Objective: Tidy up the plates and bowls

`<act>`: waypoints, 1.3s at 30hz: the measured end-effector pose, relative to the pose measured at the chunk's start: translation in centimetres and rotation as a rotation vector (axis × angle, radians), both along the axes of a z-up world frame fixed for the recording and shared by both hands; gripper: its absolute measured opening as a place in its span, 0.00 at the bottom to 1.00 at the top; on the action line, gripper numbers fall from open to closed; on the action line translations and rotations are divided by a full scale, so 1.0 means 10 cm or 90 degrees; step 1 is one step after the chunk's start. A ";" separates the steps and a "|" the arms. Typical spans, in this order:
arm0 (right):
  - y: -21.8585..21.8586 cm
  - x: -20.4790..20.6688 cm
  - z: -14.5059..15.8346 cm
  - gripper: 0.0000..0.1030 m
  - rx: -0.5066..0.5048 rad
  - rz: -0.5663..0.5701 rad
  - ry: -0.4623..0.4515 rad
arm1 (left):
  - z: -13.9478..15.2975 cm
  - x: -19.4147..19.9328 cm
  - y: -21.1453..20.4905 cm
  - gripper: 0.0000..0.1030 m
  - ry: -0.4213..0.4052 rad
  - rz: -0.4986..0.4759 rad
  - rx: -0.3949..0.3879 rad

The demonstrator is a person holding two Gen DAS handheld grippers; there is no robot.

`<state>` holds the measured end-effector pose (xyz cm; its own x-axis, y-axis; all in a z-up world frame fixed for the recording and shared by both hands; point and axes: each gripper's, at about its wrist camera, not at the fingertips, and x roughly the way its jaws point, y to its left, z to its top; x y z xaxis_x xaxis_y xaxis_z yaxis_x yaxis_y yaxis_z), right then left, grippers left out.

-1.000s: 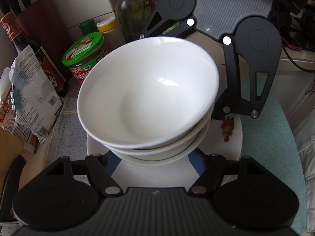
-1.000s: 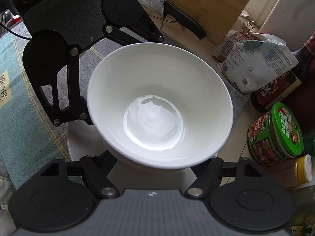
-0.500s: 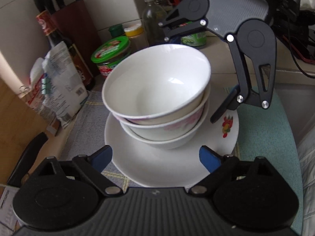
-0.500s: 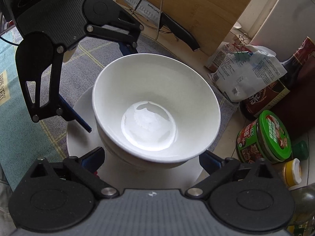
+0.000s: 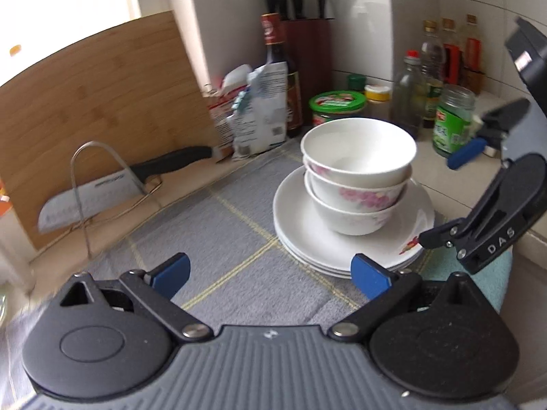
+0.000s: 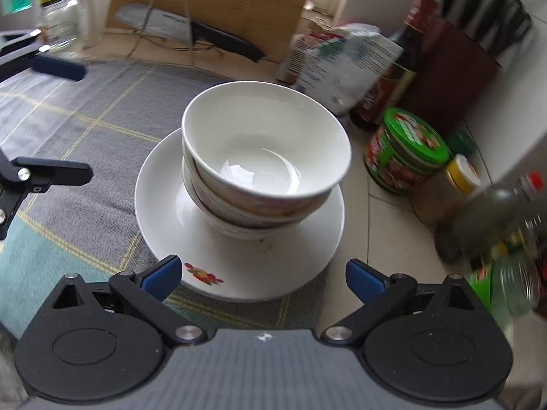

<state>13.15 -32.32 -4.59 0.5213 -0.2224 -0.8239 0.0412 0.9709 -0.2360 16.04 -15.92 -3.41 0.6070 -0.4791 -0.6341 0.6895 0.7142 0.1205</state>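
White glazed bowls [image 5: 355, 174]: three nested mouth-up in one leaning stack, smooth and round; the lower two show pink flower prints on their sides, the top one is plain and holds nothing.
Plates [image 5: 307, 235]: shallow white china discs piled flat beneath the bowls, a small red-and-green flower print near the rim; the pile sits on the cloth by the counter's back corner.
Cloth [image 5: 218, 235]: grey woven mat with thin yellow grid lines, a teal patch at one edge.
My left gripper [image 5: 270, 273]: blue-padded fingers [image 5: 171, 271] have just been spreading and stand wide apart, nothing between them, drawn clear of the pile.
My right gripper [image 6: 261, 276]: fingers [image 6: 364, 280] likewise just spread wide, nothing pinched, the plate rim just ahead of them.
Green-lidded tin [image 6: 407, 150]: round, printed label, on the tile beside the plates.
Bamboo board [image 5: 95, 109]: leans upright against the wall, a knife [image 5: 126, 181] lying in a wire stand at its foot.
Knife block [image 6: 454, 78]: dark red, black handles sticking up.
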 end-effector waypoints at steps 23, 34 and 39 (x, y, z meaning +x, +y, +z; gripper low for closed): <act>0.67 -1.08 0.61 1.00 0.068 -0.306 -0.176 | 0.54 -0.61 0.43 0.98 0.044 0.109 -0.045; 0.77 -1.12 0.64 1.00 0.071 -0.296 -0.182 | 0.56 -0.67 0.44 0.98 0.038 0.118 -0.042; 0.78 -1.12 0.64 1.00 0.070 -0.293 -0.182 | 0.58 -0.68 0.45 0.98 0.039 0.119 -0.045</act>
